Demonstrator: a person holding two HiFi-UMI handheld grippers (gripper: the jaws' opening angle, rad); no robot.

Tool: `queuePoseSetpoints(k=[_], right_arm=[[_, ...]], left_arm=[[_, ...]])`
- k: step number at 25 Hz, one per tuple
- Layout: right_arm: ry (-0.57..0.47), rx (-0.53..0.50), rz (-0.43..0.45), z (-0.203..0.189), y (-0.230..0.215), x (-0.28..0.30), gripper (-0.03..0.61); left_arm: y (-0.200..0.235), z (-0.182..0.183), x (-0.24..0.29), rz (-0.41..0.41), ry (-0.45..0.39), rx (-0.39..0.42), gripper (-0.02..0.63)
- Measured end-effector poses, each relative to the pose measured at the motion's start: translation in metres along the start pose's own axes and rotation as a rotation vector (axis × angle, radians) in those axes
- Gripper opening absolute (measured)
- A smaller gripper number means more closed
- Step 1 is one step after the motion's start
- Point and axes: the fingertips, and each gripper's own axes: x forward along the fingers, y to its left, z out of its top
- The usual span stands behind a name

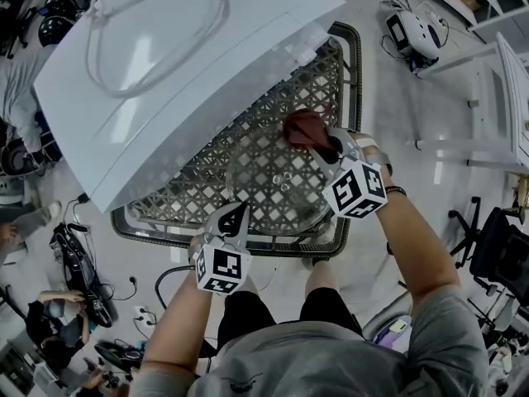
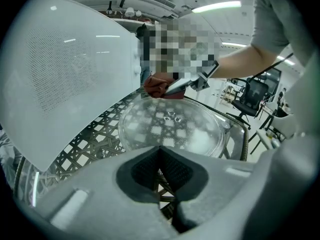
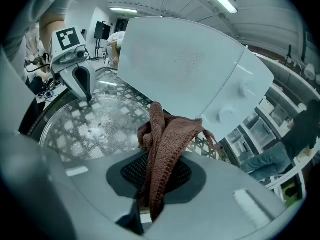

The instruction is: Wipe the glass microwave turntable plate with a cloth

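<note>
Seen from above, a white microwave [image 1: 190, 73] fills the upper left, sitting on a dark woven-lattice worktop [image 1: 351, 64] with its back corner hanging past the worktop's left edge. In front of it, low and left of centre, the person's left gripper [image 1: 234, 215] reaches forward from a bare forearm. Its claw is clenched, and the tips are closed on the near rim of the glass microwave turntable plate [image 1: 269, 168]. The plate lies flat on the lattice just beside the microwave's front. It is clear enough that the weave shows through, with small raised bumps near its middle. At the plate's far right edge is a bunched reddish-brown cloth [image 1: 304, 128], lying against the glass close to the microwave. The right gripper [image 1: 329, 145] has its claw clamped on that cloth, and a fold of the knit runs down between the two pads. Further right, away from the worktop, a black office chair [image 1: 504, 251] stands on the pale floor.
</note>
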Motion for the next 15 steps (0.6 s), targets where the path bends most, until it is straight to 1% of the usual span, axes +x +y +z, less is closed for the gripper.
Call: queuePoseSetpoints(k=[3,6,9,12,15], right_arm=[[-0.068,-0.013,0.051,0.028,0.021,0.003,0.069],[-0.140,-0.055,0.131,0.069,0.058,0.017,0.069],[-0.192,-0.096,0.183,0.106,0.089,0.034,0.069],[-0.222,-0.118,0.210,0.131,0.108,0.048,0.069],[-0.218,-0.144,0.225,0.141,0.116,0.060,0.069]], left_arm=[[0.000,0.000,0.000,0.000,-0.006,0.004,-0.002],[0.000,0.000,0.000,0.001,-0.013,0.008,-0.002],[0.000,-0.001,-0.001,0.001,-0.018,0.013,-0.002],[-0.001,0.000,0.000,0.001,-0.020,0.015,-0.002],[-0.001,0.000,0.000,0.003,-0.021,0.016,-0.002]])
